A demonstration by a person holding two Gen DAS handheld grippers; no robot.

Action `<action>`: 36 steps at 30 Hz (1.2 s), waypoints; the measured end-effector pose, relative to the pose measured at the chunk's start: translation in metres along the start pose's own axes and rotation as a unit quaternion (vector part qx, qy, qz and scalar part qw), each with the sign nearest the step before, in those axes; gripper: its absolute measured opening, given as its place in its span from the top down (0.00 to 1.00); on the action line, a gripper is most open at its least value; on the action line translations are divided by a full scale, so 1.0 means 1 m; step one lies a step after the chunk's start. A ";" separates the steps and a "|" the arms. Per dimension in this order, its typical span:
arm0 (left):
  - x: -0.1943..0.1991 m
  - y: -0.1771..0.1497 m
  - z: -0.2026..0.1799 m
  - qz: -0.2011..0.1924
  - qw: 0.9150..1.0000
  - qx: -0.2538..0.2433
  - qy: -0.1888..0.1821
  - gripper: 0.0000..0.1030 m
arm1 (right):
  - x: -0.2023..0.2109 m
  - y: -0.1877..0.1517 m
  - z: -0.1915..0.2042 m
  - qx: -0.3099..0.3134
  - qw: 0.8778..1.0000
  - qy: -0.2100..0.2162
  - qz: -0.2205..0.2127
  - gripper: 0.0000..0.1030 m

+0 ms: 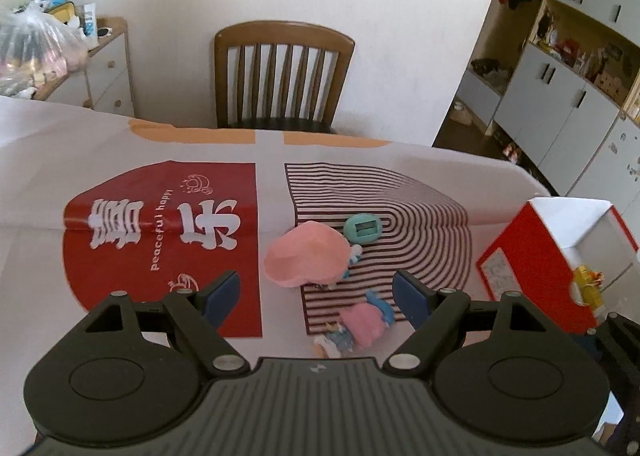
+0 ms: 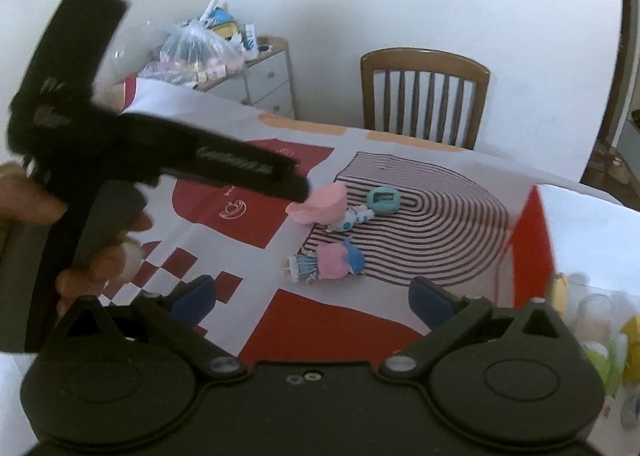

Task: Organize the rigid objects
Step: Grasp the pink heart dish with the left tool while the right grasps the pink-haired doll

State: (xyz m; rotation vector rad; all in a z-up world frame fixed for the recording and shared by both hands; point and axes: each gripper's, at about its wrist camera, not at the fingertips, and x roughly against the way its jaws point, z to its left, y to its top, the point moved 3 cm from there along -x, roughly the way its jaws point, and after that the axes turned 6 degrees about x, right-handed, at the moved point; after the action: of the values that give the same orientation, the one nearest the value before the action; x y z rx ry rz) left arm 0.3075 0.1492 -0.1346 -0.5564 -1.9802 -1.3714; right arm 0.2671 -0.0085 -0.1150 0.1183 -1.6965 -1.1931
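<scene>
Two small dolls lie on the striped patch of the tablecloth. The larger one has a big pink hat (image 1: 306,258) (image 2: 318,203). The smaller one has a pink top and blue hair (image 1: 362,322) (image 2: 328,260). A round teal stand (image 1: 363,229) (image 2: 383,199) lies beside the hat. My left gripper (image 1: 316,298) is open and empty, hovering over the dolls, with blue pads (image 1: 222,296). It shows as a blurred black shape in the right wrist view (image 2: 240,172). My right gripper (image 2: 312,302) is open and empty, nearer than the small doll.
A red and white open box (image 1: 552,256) (image 2: 532,240) stands right of the dolls, with a yellow toy (image 1: 588,286) in it. Blurred yellow and green toys (image 2: 600,336) lie at the far right. A wooden chair (image 1: 280,72) stands behind the table. A drawer unit holds a plastic bag (image 1: 36,48).
</scene>
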 end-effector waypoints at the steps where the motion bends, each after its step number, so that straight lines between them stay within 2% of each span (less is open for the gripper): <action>1: -0.005 0.002 0.000 0.002 1.000 -0.002 -0.001 0.19 | -0.005 0.001 0.001 0.004 1.000 0.000 0.001 0.00; 9: -0.044 0.007 0.002 0.018 1.000 -0.015 0.009 0.19 | -0.048 0.009 0.006 0.026 0.999 -0.002 0.022 0.01; 15: -0.067 0.008 0.011 0.031 1.000 0.000 0.000 0.19 | -0.072 0.009 0.007 0.031 0.999 -0.003 0.035 0.01; 24: -0.095 0.008 0.024 0.065 0.996 0.033 -0.051 0.19 | -0.094 0.006 0.011 0.059 0.997 -0.006 0.045 0.01; 36: -0.103 0.008 0.021 0.059 0.996 0.023 -0.063 0.19 | -0.111 0.004 0.012 0.073 0.996 -0.002 0.050 0.01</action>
State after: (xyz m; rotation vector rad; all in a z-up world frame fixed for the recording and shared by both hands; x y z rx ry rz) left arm 0.3781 0.1738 -0.2081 -0.7430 -2.0379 -1.2424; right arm 0.3124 0.0648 -0.1860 0.1191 -1.7719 -0.9949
